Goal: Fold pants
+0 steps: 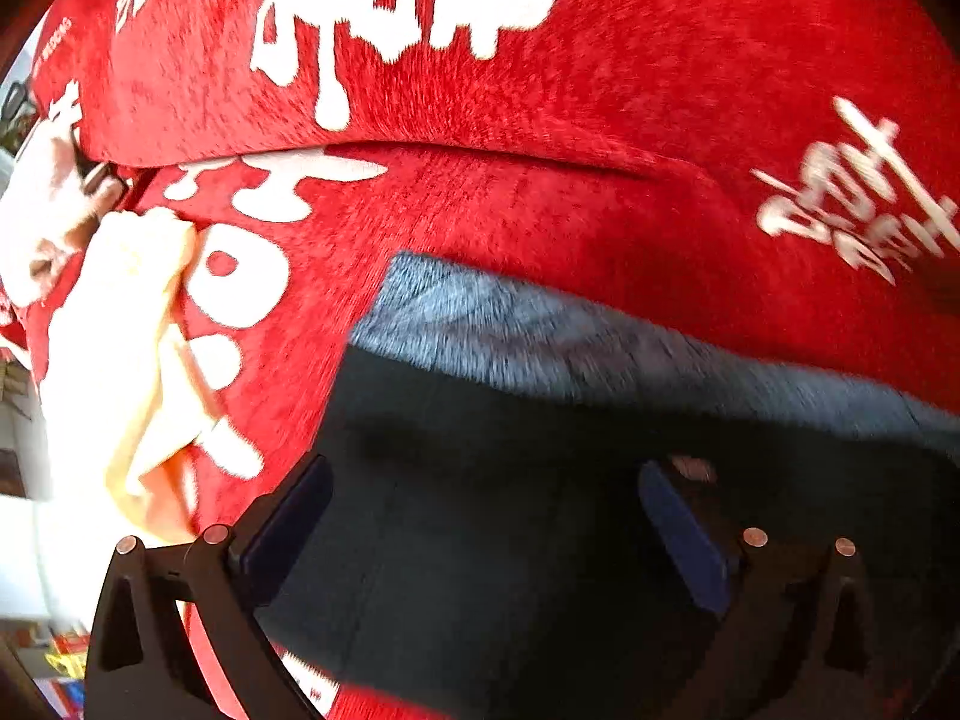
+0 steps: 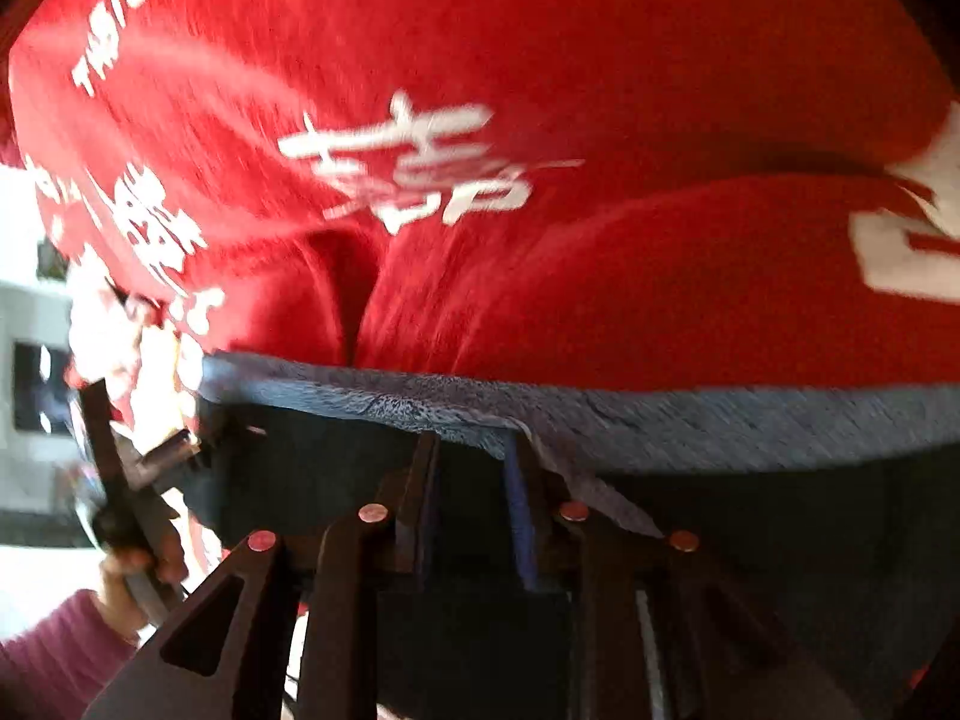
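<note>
Pants dark, grey waistband on red printed blanket. Left gripper jaws spread wide, nothing between them. Right gripper jaws narrowly parted, seemingly over waistband edge; blurred. Square hems before creasing.

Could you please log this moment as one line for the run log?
left gripper: open, above dark pants | right gripper: narrow gap, grip unclear | surface: red cover

i read big white chinese characters printed across the red cloth, one resembling 囍 in the right wrist view. latin capitals at its top-left edge start "twig", then blur. the left wrist shows similar white characters, unreadable.
</note>
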The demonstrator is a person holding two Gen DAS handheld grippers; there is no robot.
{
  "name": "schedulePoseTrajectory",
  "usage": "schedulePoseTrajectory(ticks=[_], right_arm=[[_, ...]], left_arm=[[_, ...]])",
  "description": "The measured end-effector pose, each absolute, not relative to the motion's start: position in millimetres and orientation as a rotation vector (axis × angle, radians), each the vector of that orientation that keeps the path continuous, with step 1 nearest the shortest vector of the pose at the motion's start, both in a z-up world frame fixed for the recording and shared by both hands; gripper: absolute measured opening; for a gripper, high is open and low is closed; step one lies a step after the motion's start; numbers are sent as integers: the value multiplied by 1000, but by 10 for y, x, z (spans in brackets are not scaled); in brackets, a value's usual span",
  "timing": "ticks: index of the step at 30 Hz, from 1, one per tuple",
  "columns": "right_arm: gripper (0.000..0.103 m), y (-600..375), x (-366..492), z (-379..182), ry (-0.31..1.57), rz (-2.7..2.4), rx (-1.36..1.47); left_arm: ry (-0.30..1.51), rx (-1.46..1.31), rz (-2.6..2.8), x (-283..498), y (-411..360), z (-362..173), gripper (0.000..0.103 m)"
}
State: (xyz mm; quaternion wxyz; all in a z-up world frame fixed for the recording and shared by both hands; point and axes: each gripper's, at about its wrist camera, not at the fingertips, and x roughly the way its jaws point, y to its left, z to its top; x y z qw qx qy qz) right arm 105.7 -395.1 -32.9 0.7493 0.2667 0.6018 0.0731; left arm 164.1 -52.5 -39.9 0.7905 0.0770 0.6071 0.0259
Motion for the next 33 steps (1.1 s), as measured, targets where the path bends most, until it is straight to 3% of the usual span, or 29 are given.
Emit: schedulePoseTrajectory(ticks=[3,13,22,27,33], right_arm=[[51,-4001,789,-130,1293,163,615],[52,-4019,-312,-67,1305,73,802],[54,-4200,-1708,-202,1191,-130,1058],[66,-4350,-2384,-160,1101,-261,1116],[66,-4798,-2983,-284,1053,-447,1152]], left_arm=[[1306,175,3,1370,-620,-206,103],[1364,254,-257,612,-1420,-203,103],[1394,172,-456,65,-1826,-6,103],[1379,218,-555,-282,-2023,154,103],[1391,212,-625,-416,-2321,124,103]])
